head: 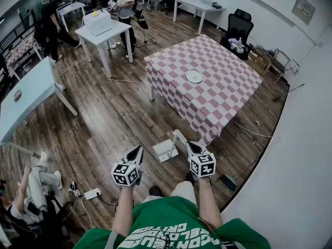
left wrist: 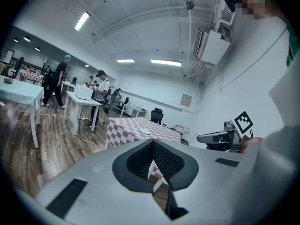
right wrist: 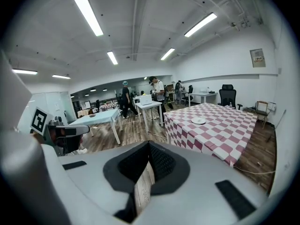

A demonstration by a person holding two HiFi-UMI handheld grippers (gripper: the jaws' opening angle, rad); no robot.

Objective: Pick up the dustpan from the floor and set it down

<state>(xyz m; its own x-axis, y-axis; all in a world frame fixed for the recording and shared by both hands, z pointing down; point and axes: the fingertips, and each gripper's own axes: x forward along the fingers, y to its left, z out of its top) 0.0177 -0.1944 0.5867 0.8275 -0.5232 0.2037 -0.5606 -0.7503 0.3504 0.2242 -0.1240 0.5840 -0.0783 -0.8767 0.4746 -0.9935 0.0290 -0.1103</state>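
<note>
The dustpan (head: 166, 150), a pale grey pan with a short raised handle, lies on the wooden floor just in front of me, near the corner of the checked table. My right gripper (head: 189, 146) hangs right beside its handle, jaws shut with nothing showing between them. My left gripper (head: 138, 152) is to the pan's left, also shut and empty. In the left gripper view the left gripper (left wrist: 153, 167) shows only a thin slit, and the right gripper (left wrist: 225, 137) is off to the side. The right gripper view shows the right gripper (right wrist: 146, 171) closed; the dustpan is hidden there.
A table with a pink-and-white checked cloth (head: 218, 95) carries a white plate (head: 194, 77). White tables (head: 101, 32) and standing people fill the far room. A person (head: 31, 191) sits on the floor at the left near a power strip (head: 92, 193). Cables cross the floor; a wall runs along the right.
</note>
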